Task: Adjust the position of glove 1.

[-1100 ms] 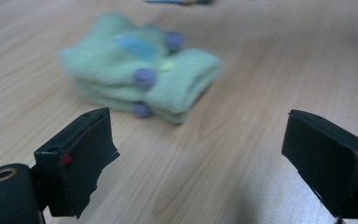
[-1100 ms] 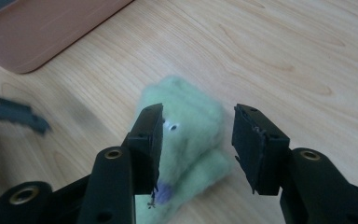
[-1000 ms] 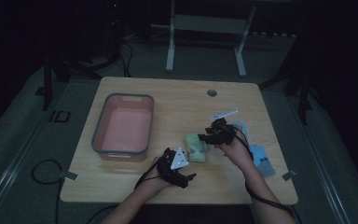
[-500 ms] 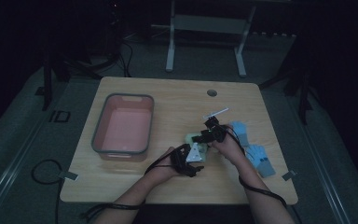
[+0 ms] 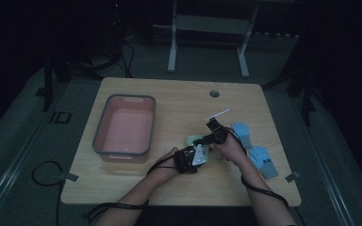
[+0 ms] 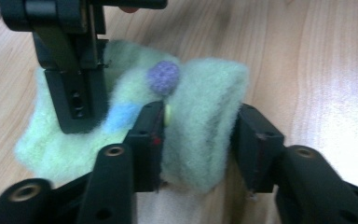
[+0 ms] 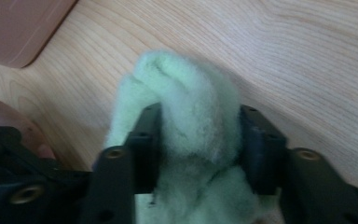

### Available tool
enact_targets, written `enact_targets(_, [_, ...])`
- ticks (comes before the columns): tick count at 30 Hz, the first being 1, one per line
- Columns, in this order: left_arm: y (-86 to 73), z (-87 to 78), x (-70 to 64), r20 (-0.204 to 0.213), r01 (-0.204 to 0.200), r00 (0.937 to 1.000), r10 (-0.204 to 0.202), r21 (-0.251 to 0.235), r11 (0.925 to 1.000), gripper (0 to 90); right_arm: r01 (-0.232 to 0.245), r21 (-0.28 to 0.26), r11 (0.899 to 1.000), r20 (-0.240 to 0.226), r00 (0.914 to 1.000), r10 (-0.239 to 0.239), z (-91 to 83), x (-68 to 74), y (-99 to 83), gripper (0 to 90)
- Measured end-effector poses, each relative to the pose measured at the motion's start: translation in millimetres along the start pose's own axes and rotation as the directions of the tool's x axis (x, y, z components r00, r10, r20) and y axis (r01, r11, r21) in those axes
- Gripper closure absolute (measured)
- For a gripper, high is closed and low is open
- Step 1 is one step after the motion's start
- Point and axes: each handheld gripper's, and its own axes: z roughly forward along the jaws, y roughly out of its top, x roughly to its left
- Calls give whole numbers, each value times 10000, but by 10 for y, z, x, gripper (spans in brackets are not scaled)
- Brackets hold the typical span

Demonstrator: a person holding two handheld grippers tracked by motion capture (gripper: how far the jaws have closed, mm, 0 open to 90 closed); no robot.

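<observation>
From the high view, the pink rectangular plastic tub with its grey rim [image 5: 124, 128] sits on the light wooden table [image 5: 179, 99], and just to the right of that tub both hands meet over a fuzzy pale green wool sock [image 5: 194, 140]. The left gripper [image 5: 192, 157] works at the sock's near side, off the tub's near right corner, while the right gripper [image 5: 214, 136] comes in from the far side of the tub, touching the same bundle. Farther right of the tub, well apart from it, lie two light blue gloves [image 5: 252, 147] flat on the wood. On to the left gripper view: the left gripper [image 6: 200, 140] has its jaws clamped on a thick fold of the green sock [image 6: 200, 121], which carries a purple pompom [image 6: 163, 78] and a small blue patch; the other gripper [image 6: 74, 70] presses down on the sock beside that pompom, though whether its jaws are parted cannot be told from here. Now the right gripper view: the right gripper [image 7: 196, 140] squeezes a bunched lump of the sock [image 7: 186, 107] between its jaws, and the pink tub's corner [image 7: 23, 28] peeks in at the upper left, near the sock but not touching.
</observation>
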Motion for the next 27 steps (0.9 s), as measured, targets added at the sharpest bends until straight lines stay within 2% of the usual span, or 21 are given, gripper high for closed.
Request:
enact_targets(1, [11, -8, 20, 52, 17, 10000, -17, 26, 10000, 632, 72, -22, 10000, 6, 10000, -72, -4, 9, 0, 598])
enact_targets(3, [42, -30, 43, 94, 41, 9999, -42, 90, 10000, 708, 361, -215, 9991, 220, 9991, -356, -43, 66, -2, 677])
enact_targets(5, [72, -53, 70, 232, 101, 9997, -106, 242, 9997, 723, 470, -296, 9985, 309, 9985, -461, -68, 83, 2, 692])
enact_targets(10, [130, -138, 130, 362, 134, 9992, -143, 249, 9996, 736, 557, -510, 9971, 393, 9978, -537, -150, 127, 25, 706])
enact_targets(15, [189, -302, 232, 556, 151, 9983, -161, 176, 9997, 736, 698, -926, 9933, 216, 9974, -680, -291, 224, 95, 707])
enact_targets(22, [221, -525, 340, 721, 160, 9973, -168, 117, 9998, 738, 916, -1075, 9900, 94, 9958, -911, -401, 355, 193, 712])
enact_targets(27, [232, -674, 405, 631, 126, 9979, -136, 173, 9998, 739, 1095, -1245, 9862, -38, 9938, -1108, -463, 455, 274, 712])
